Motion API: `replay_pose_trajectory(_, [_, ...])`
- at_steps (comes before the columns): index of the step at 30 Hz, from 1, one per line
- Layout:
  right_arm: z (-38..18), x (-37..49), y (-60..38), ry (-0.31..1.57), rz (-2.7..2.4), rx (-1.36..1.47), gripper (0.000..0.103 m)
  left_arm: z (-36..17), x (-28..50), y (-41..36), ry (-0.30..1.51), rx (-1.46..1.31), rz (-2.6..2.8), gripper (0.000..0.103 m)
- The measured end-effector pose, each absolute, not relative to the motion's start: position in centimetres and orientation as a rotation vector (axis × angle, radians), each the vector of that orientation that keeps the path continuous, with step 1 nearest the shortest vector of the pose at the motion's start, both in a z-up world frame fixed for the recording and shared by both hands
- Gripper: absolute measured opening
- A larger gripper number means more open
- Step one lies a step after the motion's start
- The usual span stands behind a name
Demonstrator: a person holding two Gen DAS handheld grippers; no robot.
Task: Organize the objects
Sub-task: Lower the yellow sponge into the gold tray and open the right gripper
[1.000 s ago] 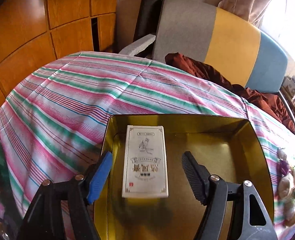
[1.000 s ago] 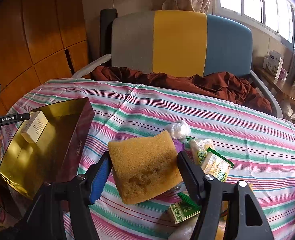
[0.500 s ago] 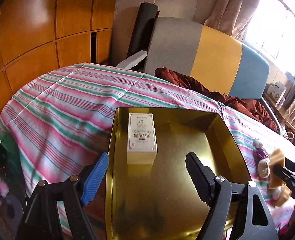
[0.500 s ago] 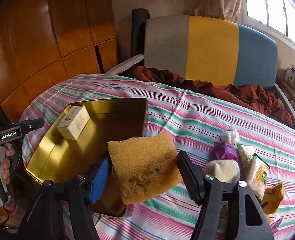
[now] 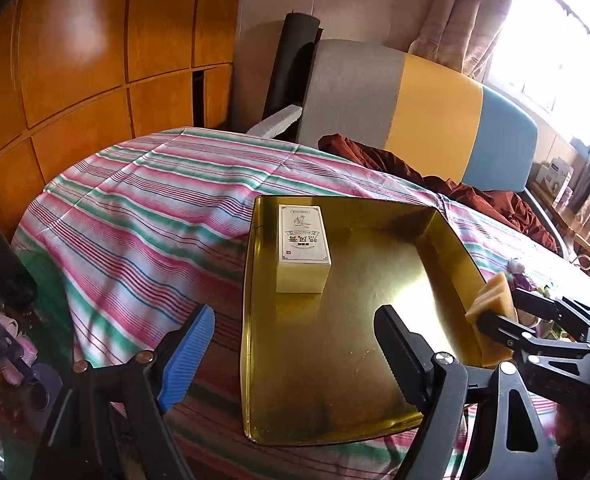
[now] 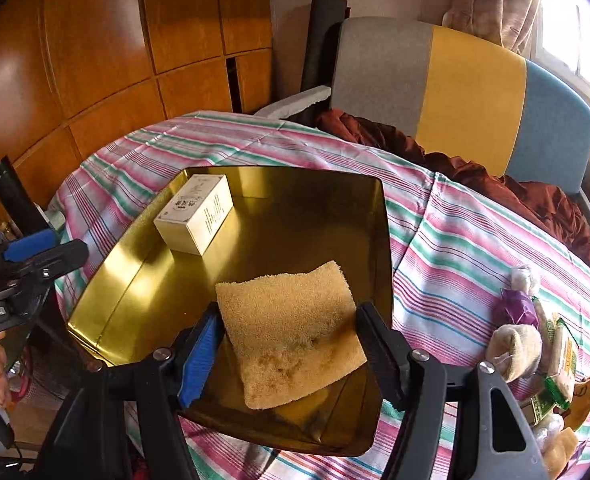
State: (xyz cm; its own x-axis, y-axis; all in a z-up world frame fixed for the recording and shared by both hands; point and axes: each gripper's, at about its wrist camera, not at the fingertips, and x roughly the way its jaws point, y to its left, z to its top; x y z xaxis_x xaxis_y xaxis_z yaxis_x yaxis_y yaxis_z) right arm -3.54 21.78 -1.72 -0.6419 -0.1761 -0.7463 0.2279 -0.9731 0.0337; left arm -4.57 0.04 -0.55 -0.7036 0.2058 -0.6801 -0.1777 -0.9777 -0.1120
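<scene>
Since a second ago the right tool (image 6: 285, 354) has carried the yellow sponge (image 6: 291, 330) from above the loose packets to above the gold tin tray (image 6: 107, 280), and the left tool (image 5: 295, 344) has drawn back from the tray with its jaws just widening, nothing between them. The white box (image 5: 303, 246) that lay between those jaws now sits alone in the tray's far left corner, well ahead of the open left tool. The right tool is clamped on the sponge, one pad on each side edge, holding it over the tray's near right part, apart from the box. On the striped surface (image 6: 455, 248) to the right lie snack packets (image 6: 555, 352) and small wrapped bundles. A sofa with a rust-brown cloth stands behind.
</scene>
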Motion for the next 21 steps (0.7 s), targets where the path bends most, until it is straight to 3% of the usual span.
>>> replay_pose_trajectory(8, [-3.1,-3.8,21.5,0.109,-2.657,1.260,0.070,-0.7,-3.8,-0.1,-0.045,-1.092,2.721,0.085])
replay_pose_trajectory(12, [-3.3,-4.0,21.5,0.111,-2.667,1.271,0.086,-0.7,-3.7,0.0,-0.036,-1.095,2.720,0.085])
replay_pose_trajectory(21, [-2.8,-3.1,21.8,0.085,-2.688,1.240,0.086,-0.9,-3.5,0.3,-0.031,-1.101,2.722,0.088])
